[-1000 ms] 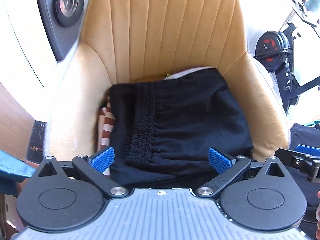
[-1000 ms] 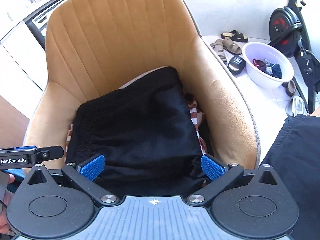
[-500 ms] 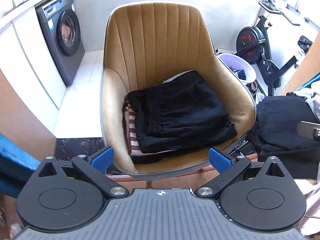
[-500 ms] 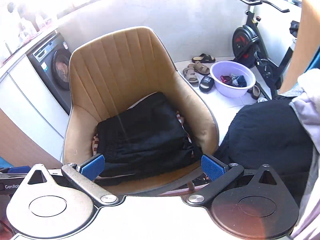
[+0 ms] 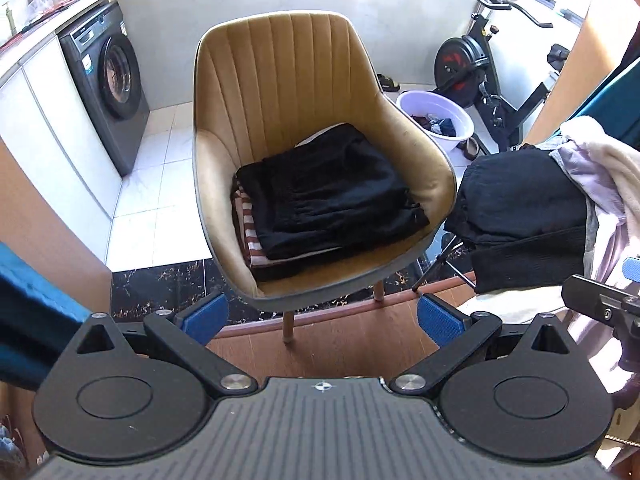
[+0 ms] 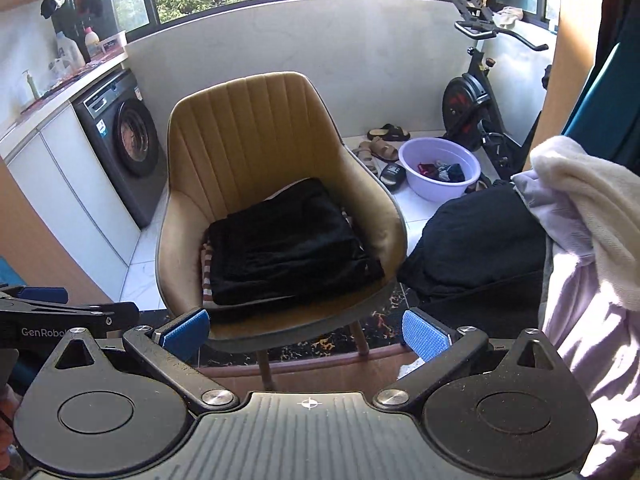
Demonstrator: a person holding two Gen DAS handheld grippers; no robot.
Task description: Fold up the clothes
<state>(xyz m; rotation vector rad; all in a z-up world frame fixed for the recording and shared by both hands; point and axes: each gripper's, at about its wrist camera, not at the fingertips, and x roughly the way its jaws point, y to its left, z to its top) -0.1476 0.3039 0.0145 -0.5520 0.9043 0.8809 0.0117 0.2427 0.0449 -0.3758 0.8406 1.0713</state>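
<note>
Sunlight is falling across a tiled laundry balcony, where a dark front-loading washing machine is standing under a counter on the left and an exercise bike is leaning against the far wall. A lilac basin of small dark items is sitting on the floor beside slippers.

In the middle, a tan ribbed armchair is carrying the finished work: folded black trousers, elastic waistband to the left, are lying square on top of a folded brown-and-white striped garment on the seat.

A second ago both cameras were hanging close over that stack, with the black cloth filling the view between the fingers. Now both are pulling back and up, so the whole chair is showing. The left gripper is holding its blue pads wide apart with nothing between them, and the right gripper is likewise spread and empty. That retreat is suggesting the trousers are released and this item is done.

To the right, a heap of unfolded laundry is waiting: a crumpled black garment, with pale lilac fabric and a cream fleece piece draped beside it. Judging by the empty grippers, the next pick is probably coming from this heap.
</note>
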